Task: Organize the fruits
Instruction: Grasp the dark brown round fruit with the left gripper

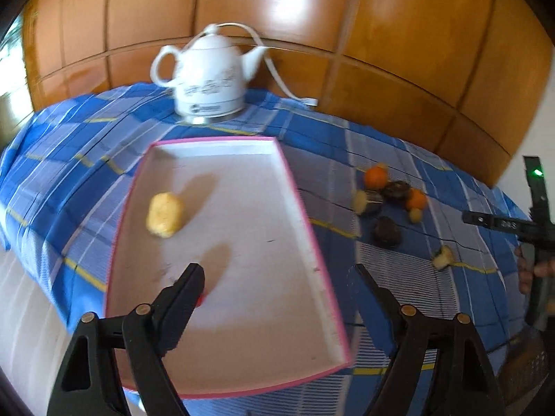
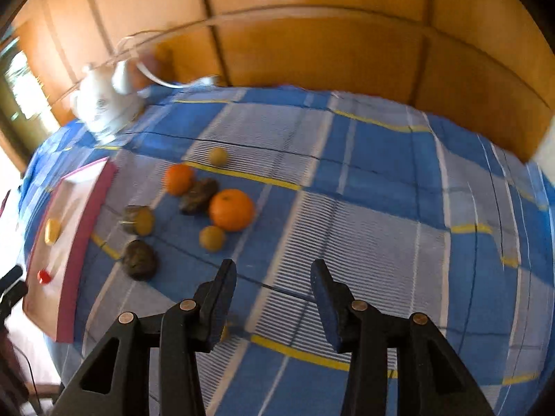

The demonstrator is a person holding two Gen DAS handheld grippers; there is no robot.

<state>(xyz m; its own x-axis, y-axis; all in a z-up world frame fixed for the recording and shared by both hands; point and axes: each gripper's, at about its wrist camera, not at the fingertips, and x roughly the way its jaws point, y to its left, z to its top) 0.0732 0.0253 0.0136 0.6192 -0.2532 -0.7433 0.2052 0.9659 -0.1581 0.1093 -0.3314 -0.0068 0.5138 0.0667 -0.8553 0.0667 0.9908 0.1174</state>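
Tray (image 1: 305,215): pink-rimmed, white inside, lying on the checked cloth of the table (image 2: 381,180); judged to be the collecting place for the fruit.
Fruit already in tray: a yellow piece (image 1: 164,216) near the far left side, and a small red one (image 2: 44,276) near the front (in the left view mostly hidden behind a finger).
Fruit still loose: large orange (image 2: 231,209), smaller orange (image 2: 178,179), two small yellow-green rounds (image 2: 212,238) (image 2: 218,156), three dark brownish pieces (image 2: 139,260) (image 2: 198,191) (image 2: 138,221), clustered on the cloth right of the tray, outside it.
Left gripper (image 1: 277,277): fingers spread wide, holding nothing, poised over the tray's near end (probably where a drop-off belongs).
Right gripper (image 2: 274,277): fingers apart, empty, aimed at bare cloth just short of the cluster; judged to be lining up a pick.
Kettle (image 1: 208,76): white, with cord, behind the tray; not part of the task.
Hard to make out: both views are motion-blurred; kinds of the dark fruit unclear; a yellowish bit beside the right gripper's left finger is mostly covered.
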